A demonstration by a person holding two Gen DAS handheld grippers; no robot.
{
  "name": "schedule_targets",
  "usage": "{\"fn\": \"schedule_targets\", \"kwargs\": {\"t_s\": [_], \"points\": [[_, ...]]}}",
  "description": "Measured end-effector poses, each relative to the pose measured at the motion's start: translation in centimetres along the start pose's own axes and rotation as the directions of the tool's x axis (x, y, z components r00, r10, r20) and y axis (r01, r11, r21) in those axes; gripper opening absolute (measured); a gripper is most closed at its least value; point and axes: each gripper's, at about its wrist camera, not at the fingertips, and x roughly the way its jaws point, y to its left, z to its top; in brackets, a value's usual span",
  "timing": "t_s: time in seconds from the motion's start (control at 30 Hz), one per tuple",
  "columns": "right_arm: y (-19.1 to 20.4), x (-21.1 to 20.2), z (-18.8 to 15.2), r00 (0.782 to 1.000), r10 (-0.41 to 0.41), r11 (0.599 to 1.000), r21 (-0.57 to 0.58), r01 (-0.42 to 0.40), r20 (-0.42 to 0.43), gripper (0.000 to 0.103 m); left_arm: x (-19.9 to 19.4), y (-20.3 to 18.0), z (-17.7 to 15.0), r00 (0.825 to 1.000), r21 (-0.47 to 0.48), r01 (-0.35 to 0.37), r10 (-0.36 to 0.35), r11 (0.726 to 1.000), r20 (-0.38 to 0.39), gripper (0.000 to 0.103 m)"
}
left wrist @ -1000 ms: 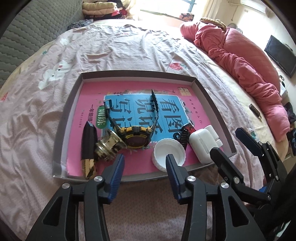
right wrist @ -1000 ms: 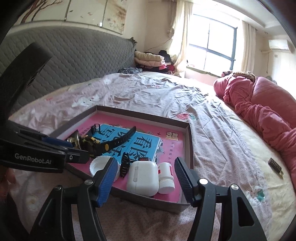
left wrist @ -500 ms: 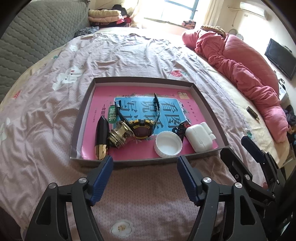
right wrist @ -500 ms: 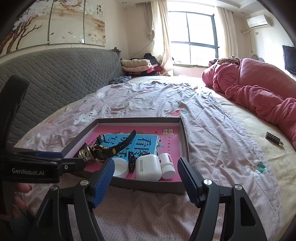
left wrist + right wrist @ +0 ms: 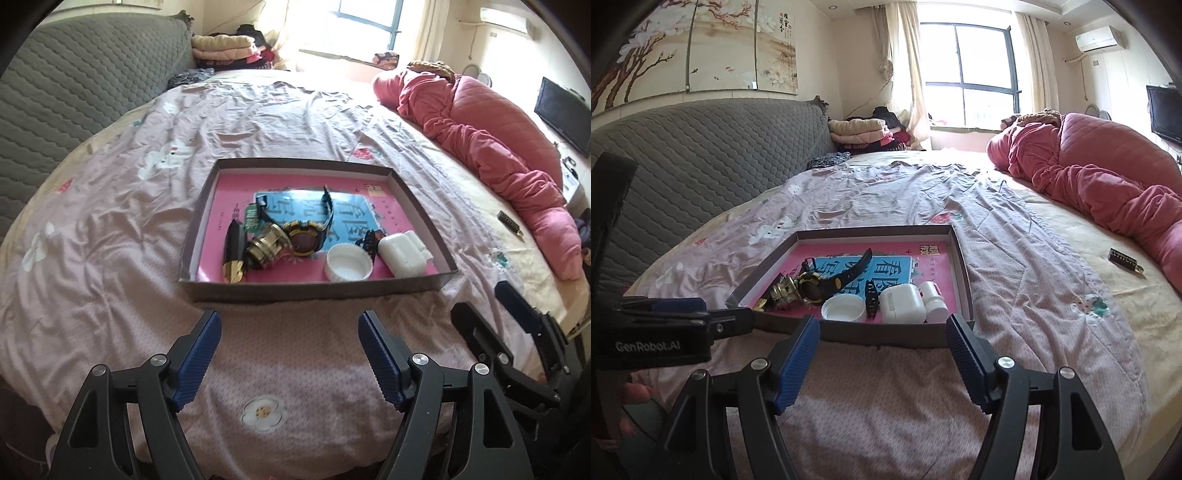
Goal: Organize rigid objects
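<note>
A shallow brown box (image 5: 314, 286) with a pink and blue book cover on its floor lies on the bed. Inside it are a black and gold watch (image 5: 304, 238), a gold ring-shaped piece (image 5: 264, 249), a black and gold tube (image 5: 234, 254), a white lid (image 5: 348, 263), a black clip (image 5: 369, 240) and a white case (image 5: 402, 254). A small white bottle (image 5: 932, 299) stands beside the case. My left gripper (image 5: 290, 321) hovers over the sheet in front of the box, its jaws opening with nothing between them. To its right, my right gripper (image 5: 882, 325) is open and empty.
A pink quilt (image 5: 480, 129) is heaped along the bed's right side. A small dark object (image 5: 1123, 258) lies on the sheet near it. The grey padded headboard (image 5: 701, 155) runs along the left, with folded clothes (image 5: 857, 131) at the far end.
Both grippers have drawn back from the box toward the bed's near edge. The left jaws have spread much wider, the right ones a little. The things in the box have not moved.
</note>
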Motion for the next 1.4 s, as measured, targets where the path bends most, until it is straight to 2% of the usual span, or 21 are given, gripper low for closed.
{"fn": "schedule_targets", "kwargs": {"t_s": [0.13,0.33,0.43,0.87,1.4], "points": [[0.4,-0.4,-0.5,1.0,-0.012,1.0,-0.002,0.012,-0.019,0.07,-0.1,0.5,-1.1,0.999,-0.013,-0.038,0.037,0.999,-0.014,0.078],[0.6,-1.3,-1.0,0.999,-0.032,0.999,0.005,0.032,-0.016,0.07,-0.2,1.2,-2.5,0.998,-0.057,-0.055,0.054,0.997,-0.02,0.078],[0.9,-1.5,-1.2,0.999,-0.041,0.999,-0.002,0.041,-0.013,0.07,-0.4,1.3,-3.0,0.998,-0.048,-0.059,0.058,0.997,-0.018,0.078],[1.3,-1.4,-2.3,0.998,-0.038,0.998,0.04,0.04,-0.048,0.07,-0.4,1.5,-5.2,0.999,-0.049,-0.045,0.044,0.998,-0.012,0.078],[1.7,0.2,-3.3,0.994,-0.045,0.999,0.015,0.047,-0.096,0.07,1.7,2.0,-6.3,0.998,-0.066,-0.043,0.04,0.997,-0.037,0.078]]}}
